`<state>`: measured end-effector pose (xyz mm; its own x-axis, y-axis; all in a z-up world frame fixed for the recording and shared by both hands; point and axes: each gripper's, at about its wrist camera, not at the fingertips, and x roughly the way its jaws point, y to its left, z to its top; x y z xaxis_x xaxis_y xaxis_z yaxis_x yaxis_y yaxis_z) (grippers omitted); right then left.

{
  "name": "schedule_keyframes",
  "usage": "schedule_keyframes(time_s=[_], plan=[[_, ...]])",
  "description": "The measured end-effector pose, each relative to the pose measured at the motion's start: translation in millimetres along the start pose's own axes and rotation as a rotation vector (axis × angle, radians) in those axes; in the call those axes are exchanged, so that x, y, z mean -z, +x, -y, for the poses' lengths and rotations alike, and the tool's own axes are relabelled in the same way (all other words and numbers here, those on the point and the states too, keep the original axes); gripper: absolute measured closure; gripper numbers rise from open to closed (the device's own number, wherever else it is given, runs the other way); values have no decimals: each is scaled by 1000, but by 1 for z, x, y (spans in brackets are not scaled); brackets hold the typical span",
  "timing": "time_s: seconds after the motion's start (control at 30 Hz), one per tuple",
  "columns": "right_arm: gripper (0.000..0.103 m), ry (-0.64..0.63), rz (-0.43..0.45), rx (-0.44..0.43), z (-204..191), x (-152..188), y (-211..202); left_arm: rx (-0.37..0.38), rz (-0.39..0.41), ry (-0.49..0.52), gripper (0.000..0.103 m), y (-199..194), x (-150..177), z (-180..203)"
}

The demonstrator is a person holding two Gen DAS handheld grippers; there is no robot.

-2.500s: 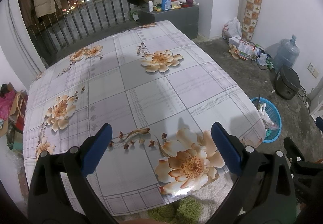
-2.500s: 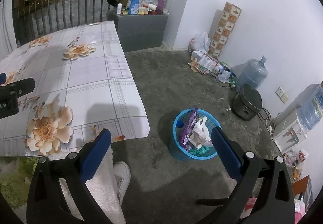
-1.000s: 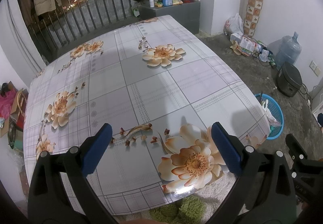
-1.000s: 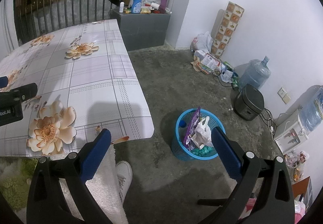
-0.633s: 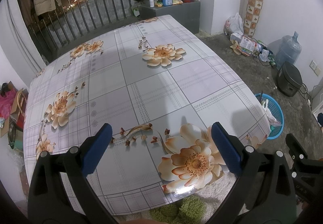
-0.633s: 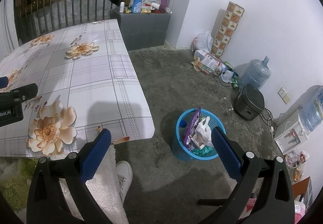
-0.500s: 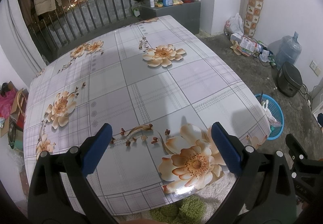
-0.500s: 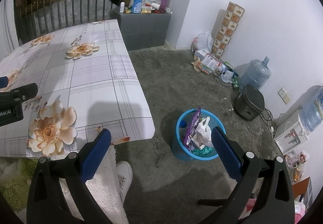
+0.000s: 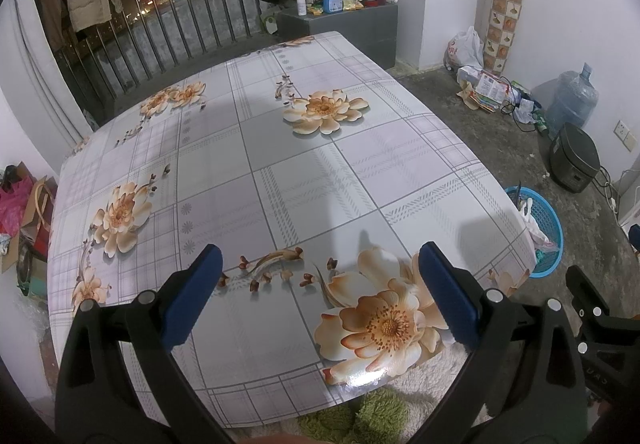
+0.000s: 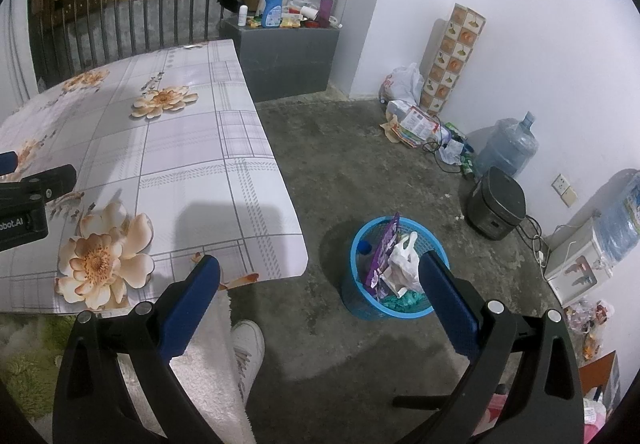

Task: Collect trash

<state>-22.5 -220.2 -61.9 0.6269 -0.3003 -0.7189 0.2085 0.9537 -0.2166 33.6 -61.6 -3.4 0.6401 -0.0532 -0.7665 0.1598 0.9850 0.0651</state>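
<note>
A blue plastic basket (image 10: 360, 236) stands on the concrete floor right of the table, holding a purple wrapper (image 10: 385, 244), a white plastic bag (image 10: 404, 258) and teal scraps. The same basket (image 9: 546, 216) peeks past the table's right edge in the left wrist view. My right gripper (image 10: 318, 278) hangs open above the floor, just left of the basket, with nothing between its fingers. My left gripper (image 9: 318, 272) is open over the near edge of the flowered table (image 9: 280, 172), also holding nothing. No loose trash shows on the tabletop.
A grey cabinet (image 10: 288, 52) with bottles stands beyond the table by a railing. Bags and papers (image 10: 408, 116), a water jug (image 10: 506, 148) and a black cooker (image 10: 496, 202) line the right wall. A person's white shoe (image 10: 248, 344) is by the table's corner.
Both views have drawn back slightly over the last seconds, then held still. Both grippers stay open and hold nothing throughout.
</note>
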Motion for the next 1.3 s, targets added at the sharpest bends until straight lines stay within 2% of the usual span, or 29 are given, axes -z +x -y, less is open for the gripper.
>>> schedule_keyframes(time_s=[1.3], plan=[[6,0,-2,-4,-2,0,0,-2,-6,3,9,1,-1,-1]])
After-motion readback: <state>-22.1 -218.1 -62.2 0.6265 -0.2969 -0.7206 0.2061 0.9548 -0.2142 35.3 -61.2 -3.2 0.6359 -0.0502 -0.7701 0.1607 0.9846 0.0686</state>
